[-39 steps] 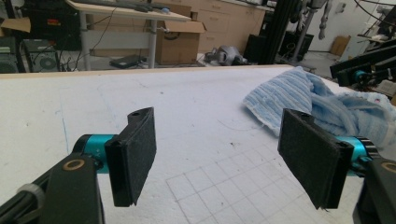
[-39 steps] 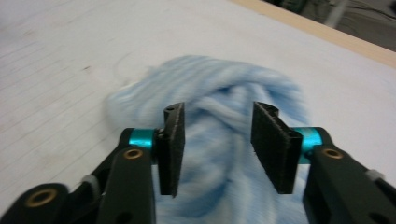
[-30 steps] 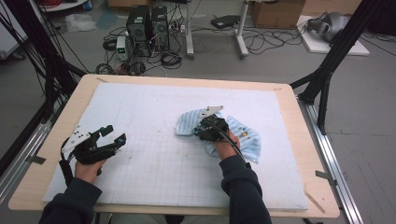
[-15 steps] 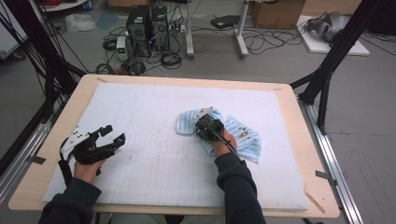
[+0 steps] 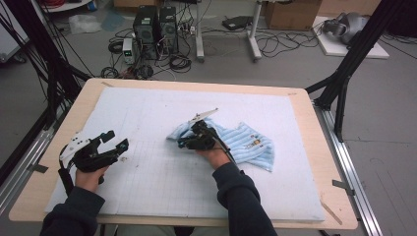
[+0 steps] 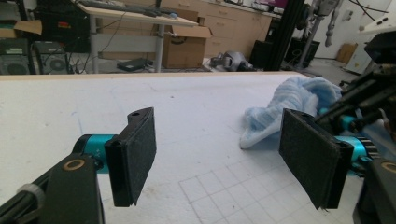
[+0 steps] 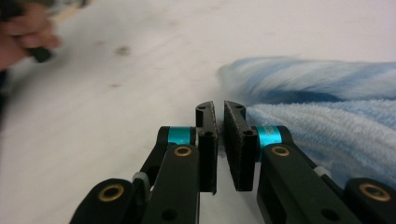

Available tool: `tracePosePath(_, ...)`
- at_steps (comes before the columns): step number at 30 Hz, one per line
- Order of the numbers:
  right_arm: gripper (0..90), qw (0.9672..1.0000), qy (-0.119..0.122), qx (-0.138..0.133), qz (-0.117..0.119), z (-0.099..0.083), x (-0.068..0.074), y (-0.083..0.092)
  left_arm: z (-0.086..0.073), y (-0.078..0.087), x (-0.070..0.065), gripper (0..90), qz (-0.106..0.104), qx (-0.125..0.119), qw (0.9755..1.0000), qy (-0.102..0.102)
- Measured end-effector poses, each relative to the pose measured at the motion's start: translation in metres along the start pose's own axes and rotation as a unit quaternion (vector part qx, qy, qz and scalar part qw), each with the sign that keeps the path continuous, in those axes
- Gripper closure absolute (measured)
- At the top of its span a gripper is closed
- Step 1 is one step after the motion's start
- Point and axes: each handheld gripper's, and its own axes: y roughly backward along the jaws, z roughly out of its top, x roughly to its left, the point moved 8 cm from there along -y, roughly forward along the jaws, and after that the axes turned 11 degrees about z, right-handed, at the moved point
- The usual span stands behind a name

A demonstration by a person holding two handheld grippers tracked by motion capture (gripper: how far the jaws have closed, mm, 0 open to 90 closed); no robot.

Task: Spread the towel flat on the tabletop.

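The light blue striped towel lay crumpled right of the middle of the white padded surface, one end bunched up toward the centre and the rest spread out flatter toward the right edge.

The right claw rested low at the towel's bunched left end, pointing left across the surface. Its jaws had just been closing, and in the right gripper view they stood nearly together with only a thin slit between the pads. The towel's pile pressed up against the right-hand jaw from outside, and a blurred fold lay just beyond the tips. Whether any cloth was pinched in the slit is hard to make out; it looked empty, so the right claw seemed closed on nothing.

The left claw hung near the left edge of the surface, well apart from the towel, held in the person's left hand. In the left gripper view its two black pads stood wide apart with only bare surface between them, so it was open and held nothing. The towel's bunched end showed farther off, beside the right-hand pad.
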Motion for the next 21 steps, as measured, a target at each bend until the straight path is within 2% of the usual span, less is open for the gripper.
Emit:
tracePosePath(2,82.2,0.9991,-0.004,0.007,0.042,0.0,0.013,-0.013,0.0,0.001,0.003,28.1,0.004,-0.001,1.0,0.003)
tracePosePath(4,74.7,0.9987,0.01,0.009,0.048,0.001,0.021,-0.02,0.0,0.002,0.005,28.1,0.006,-0.001,1.0,0.005)
tracePosePath(6,68.5,0.9993,0.015,-0.002,0.035,0.006,0.023,-0.016,0.0,0.002,0.005,28.1,0.007,0.001,1.0,0.005)
tracePosePath(7,67.7,0.9993,0.017,-0.015,0.029,0.009,0.021,-0.009,0.0,0.002,0.005,28.1,0.006,0.001,1.0,0.005)
tracePosePath(10,63.6,0.9982,0.014,-0.059,0.001,0.016,0.014,0.022,-0.001,0.001,0.004,28.1,0.003,0.005,1.0,0.002)
tracePosePath(12,62.9,0.9962,0.014,-0.082,-0.026,0.016,0.009,0.047,-0.003,0.0,0.001,28.1,0.0,0.01,0.9999,0.001)
tracePosePath(14,62.2,0.9932,0.025,-0.083,-0.078,0.01,0.001,0.072,-0.005,-0.002,-0.003,28.7,-0.007,0.016,0.9998,0.001)
tracePosePath(16,61.2,0.9875,0.029,-0.063,-0.141,-0.004,-0.01,0.095,-0.006,-0.004,-0.009,29.7,-0.018,0.023,0.9996,0.0)
tracePosePath(17,60.3,0.9845,0.023,-0.056,-0.165,-0.012,-0.014,0.106,-0.006,-0.006,-0.013,30.0,-0.024,0.025,0.9994,-0.002)
tracePosePath(21,56.2,0.9743,-0.004,-0.053,-0.219,-0.049,-0.029,0.142,-0.009,-0.012,-0.029,30.6,-0.041,0.04,0.9983,-0.012)
